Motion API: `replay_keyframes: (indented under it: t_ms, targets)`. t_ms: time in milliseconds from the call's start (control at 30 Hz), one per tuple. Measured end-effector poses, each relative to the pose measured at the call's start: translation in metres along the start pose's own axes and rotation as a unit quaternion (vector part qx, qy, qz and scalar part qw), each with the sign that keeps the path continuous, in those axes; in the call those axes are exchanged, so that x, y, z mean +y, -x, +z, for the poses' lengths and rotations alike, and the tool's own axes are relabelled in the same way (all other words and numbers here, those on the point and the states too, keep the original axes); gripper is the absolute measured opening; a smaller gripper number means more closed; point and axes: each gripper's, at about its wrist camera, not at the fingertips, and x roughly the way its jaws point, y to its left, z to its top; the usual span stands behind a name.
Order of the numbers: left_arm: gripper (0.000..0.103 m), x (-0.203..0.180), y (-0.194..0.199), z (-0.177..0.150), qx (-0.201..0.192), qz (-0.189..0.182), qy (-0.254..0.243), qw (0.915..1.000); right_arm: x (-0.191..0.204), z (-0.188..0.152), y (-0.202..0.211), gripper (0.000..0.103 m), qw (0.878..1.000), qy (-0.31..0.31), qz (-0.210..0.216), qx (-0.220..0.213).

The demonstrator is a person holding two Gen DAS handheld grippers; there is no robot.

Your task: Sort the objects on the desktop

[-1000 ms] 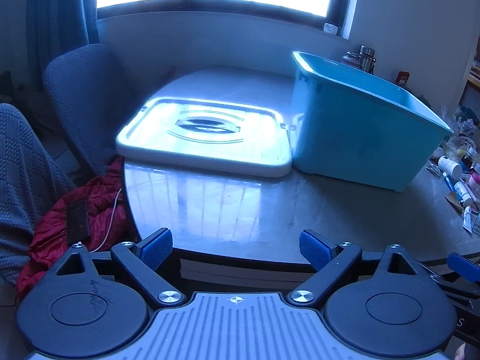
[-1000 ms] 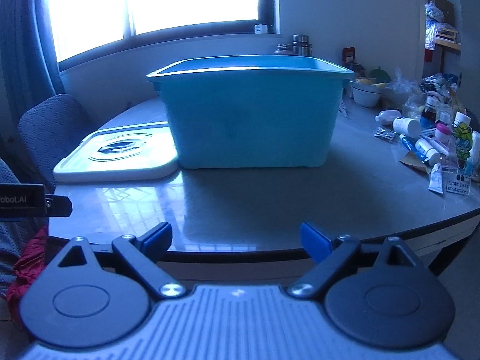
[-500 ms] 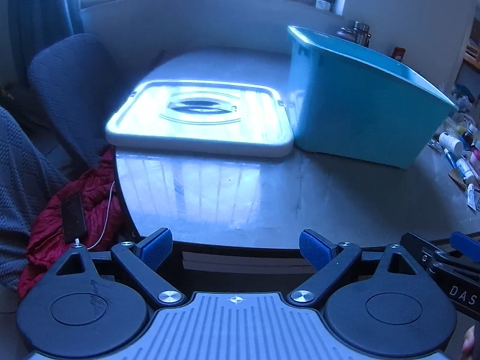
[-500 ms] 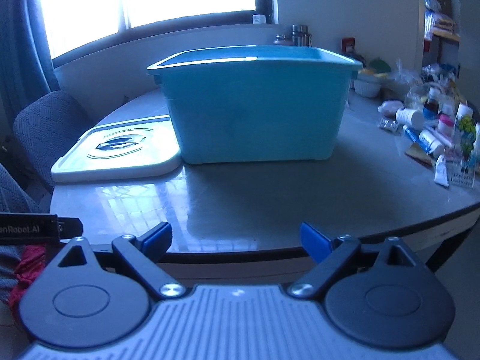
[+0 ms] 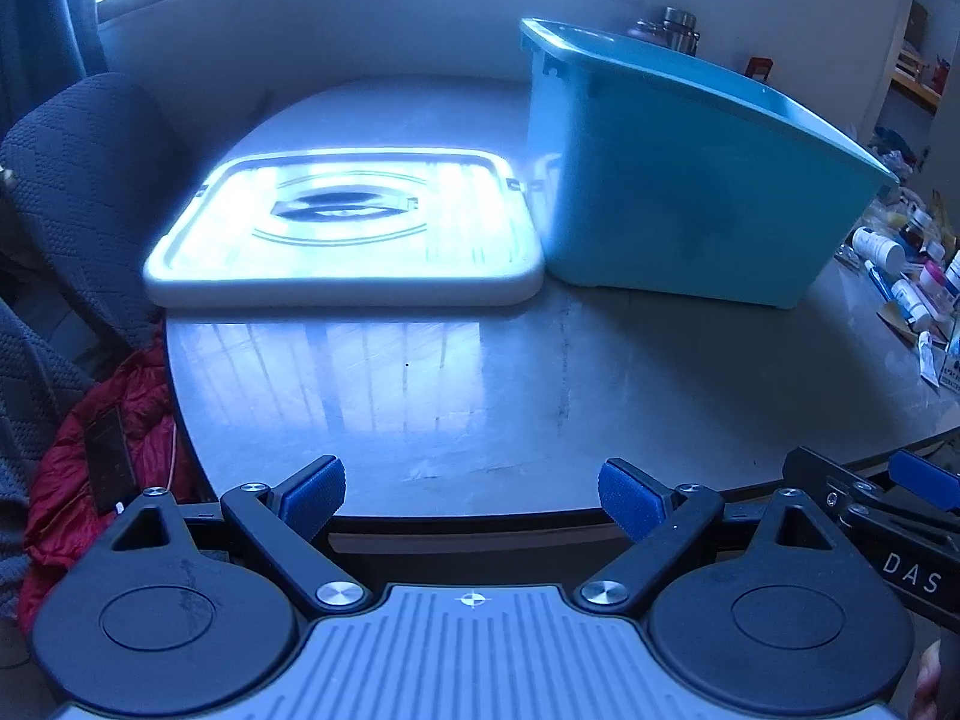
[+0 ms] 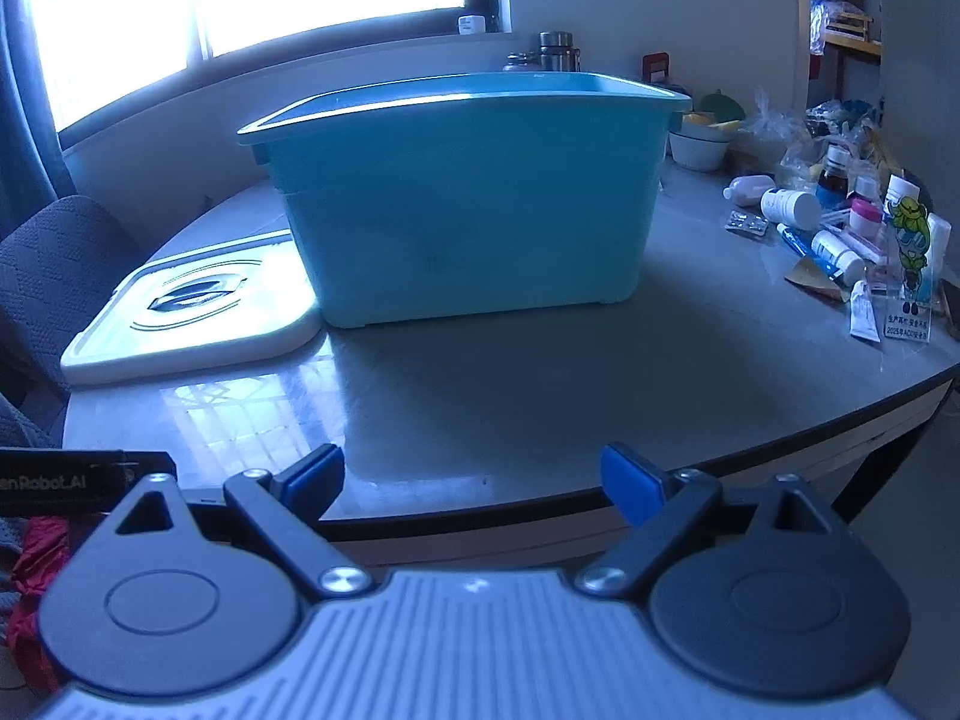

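A teal plastic bin (image 5: 690, 180) (image 6: 468, 198) stands on the round grey table (image 5: 480, 372) (image 6: 540, 372). Its white lid (image 5: 348, 234) (image 6: 186, 312) lies flat to the left of it. Small bottles, tubes and packets (image 6: 840, 240) (image 5: 906, 282) are scattered at the table's right side. My left gripper (image 5: 471, 498) hangs open over the table's near edge, nothing between its blue pads. My right gripper (image 6: 474, 483) is open too, at the near edge in front of the bin, and empty. Its fingers (image 5: 924, 489) show at the right of the left wrist view.
A dark chair (image 5: 78, 180) stands left of the table, with a red jacket (image 5: 78, 480) and a dark phone-like slab on it lower down. Bowls and plastic bags (image 6: 708, 138) sit behind the bottles. A metal flask (image 6: 558, 51) stands behind the bin by the window.
The left wrist view has tilted down and moved in over the table edge, so the lid and bin sit closer and lower. The right view has barely shifted. Both grippers stay open.
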Motion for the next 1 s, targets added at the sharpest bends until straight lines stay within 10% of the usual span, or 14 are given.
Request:
replay_keyframes:
  t_ms: [1000]
  targets:
    - [0.093,0.03,-0.036,0.027,0.029,0.004,0.01,0.9995,0.019,0.016,-0.035,0.093,1.0,-0.014,0.002,0.021]
